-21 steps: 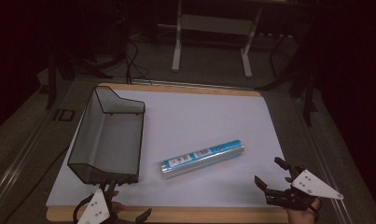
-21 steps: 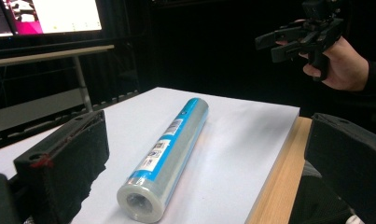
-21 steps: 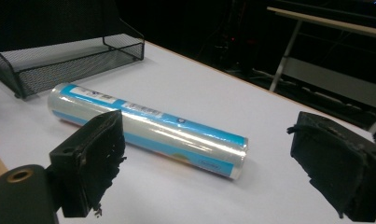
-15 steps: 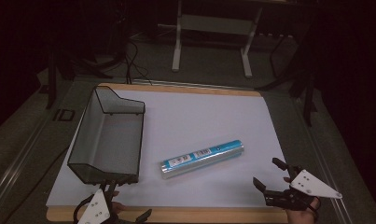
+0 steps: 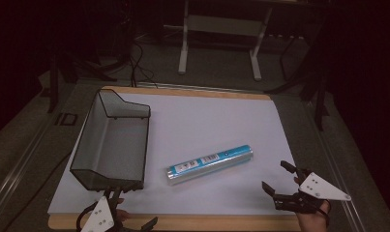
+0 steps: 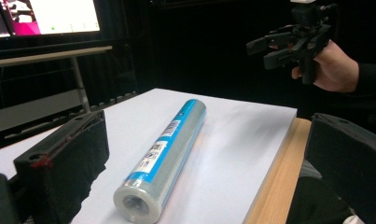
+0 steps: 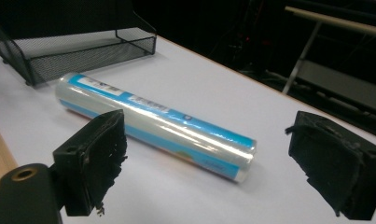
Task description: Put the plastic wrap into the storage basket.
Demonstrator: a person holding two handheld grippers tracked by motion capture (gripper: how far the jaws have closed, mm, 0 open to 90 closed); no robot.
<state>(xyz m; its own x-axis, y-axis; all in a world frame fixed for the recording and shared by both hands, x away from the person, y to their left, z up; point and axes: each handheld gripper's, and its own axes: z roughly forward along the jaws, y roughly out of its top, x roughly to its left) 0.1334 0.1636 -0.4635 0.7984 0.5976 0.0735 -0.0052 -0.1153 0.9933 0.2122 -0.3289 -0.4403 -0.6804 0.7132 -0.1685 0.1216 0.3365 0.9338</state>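
A roll of clear film with a blue label (image 5: pixel 209 164) lies on its side on the white sheet, slanting up to the right. My left gripper (image 5: pixel 133 209) hangs open at the table's front edge, just below the mesh tray's near corner. In the left gripper view the roll (image 6: pixel 162 154) lies between and beyond the wide-apart jaws of my left gripper (image 6: pixel 199 158). My right gripper (image 5: pixel 276 176) is open to the right of the roll, apart from it and held by a hand. In the right gripper view, my right gripper (image 7: pixel 213 161) frames the roll (image 7: pixel 153 121).
A black wire-mesh tray (image 5: pixel 88 145) stands at the left of the white sheet (image 5: pixel 221 121), with nothing in it. The table has a wooden rim (image 5: pixel 192 222). A metal stand (image 5: pixel 217 38) and cables sit on the floor behind. A lit monitor (image 6: pixel 50 14) glows beyond.
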